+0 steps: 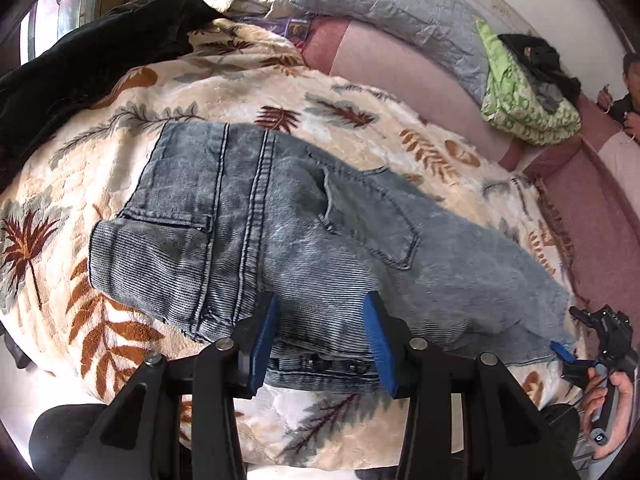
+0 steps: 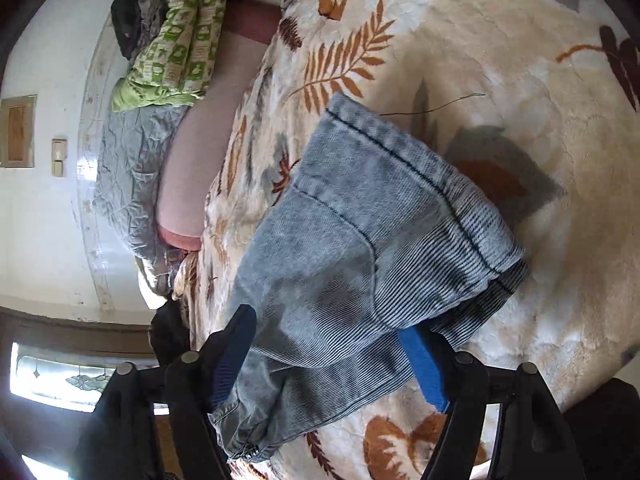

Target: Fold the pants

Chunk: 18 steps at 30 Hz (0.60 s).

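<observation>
Light blue washed jeans lie folded on a cream blanket with a leaf print, back pockets up and the waistband nearest the camera. My left gripper hovers over the waistband, its blue pads standing apart with flat denim below them. In the right wrist view the hem end of the jeans runs between the fingers of my right gripper. It stands open, and cloth drapes over the tip of its right pad. The right gripper also shows at the leg's end, held by a hand.
A dark garment is heaped at the blanket's far left. A grey quilted pillow and a green patterned bundle lie on the pink sheet by the wall. A person sits at the far right. A window is behind.
</observation>
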Tool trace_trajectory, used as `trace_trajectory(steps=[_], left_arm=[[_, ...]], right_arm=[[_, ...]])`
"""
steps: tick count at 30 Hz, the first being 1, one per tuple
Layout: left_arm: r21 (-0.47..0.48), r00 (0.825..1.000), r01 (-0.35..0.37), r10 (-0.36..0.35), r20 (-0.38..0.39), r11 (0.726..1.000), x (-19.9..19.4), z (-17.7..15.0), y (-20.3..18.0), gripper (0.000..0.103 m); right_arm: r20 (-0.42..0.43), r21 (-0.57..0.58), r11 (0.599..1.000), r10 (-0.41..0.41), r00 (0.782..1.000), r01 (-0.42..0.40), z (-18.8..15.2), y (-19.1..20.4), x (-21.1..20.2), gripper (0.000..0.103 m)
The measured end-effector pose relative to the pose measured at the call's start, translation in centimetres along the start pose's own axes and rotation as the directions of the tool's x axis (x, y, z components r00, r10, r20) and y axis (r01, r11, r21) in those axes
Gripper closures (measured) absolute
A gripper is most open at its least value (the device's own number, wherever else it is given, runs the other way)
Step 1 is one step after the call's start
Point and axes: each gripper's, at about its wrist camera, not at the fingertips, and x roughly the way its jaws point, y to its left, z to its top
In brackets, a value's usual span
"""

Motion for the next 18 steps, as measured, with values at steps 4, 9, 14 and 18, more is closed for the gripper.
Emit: trace_trajectory(steps=[4, 9, 14, 18], left_arm=[[0.017, 0.997, -0.036, 0.037, -0.065, 0.999, 1.9, 0.2, 1.1, 0.062], [0.084, 0.993, -0.063, 0.071, -0.092, 0.994, 1.6, 2.0, 2.4, 0.092], [0.104, 0.986, -0.079, 0.093, -0.137, 0.992, 1.8, 2.6, 4.4, 0.101], [0.149, 0.989, -0.118, 0.129, -0.068, 0.982, -0.8, 3.0, 3.0, 0.094]], right_arm=[[0.002, -0.073, 0.996, -0.055, 0.998, 0.055, 0.5, 0.2, 0.4, 0.089], [0.053, -0.244, 0.967, -0.058, 0.997, 0.069, 1.1, 3.3, -4.0, 0.092], [-0.166, -0.308, 0.92, -0.303, 0.939, 0.242, 0.6, -0.7, -0.4, 0.068], [-0.074, -0.304, 0.927, -0.254, 0.964, 0.221, 0.2, -0.4, -3.7, 0.035]])
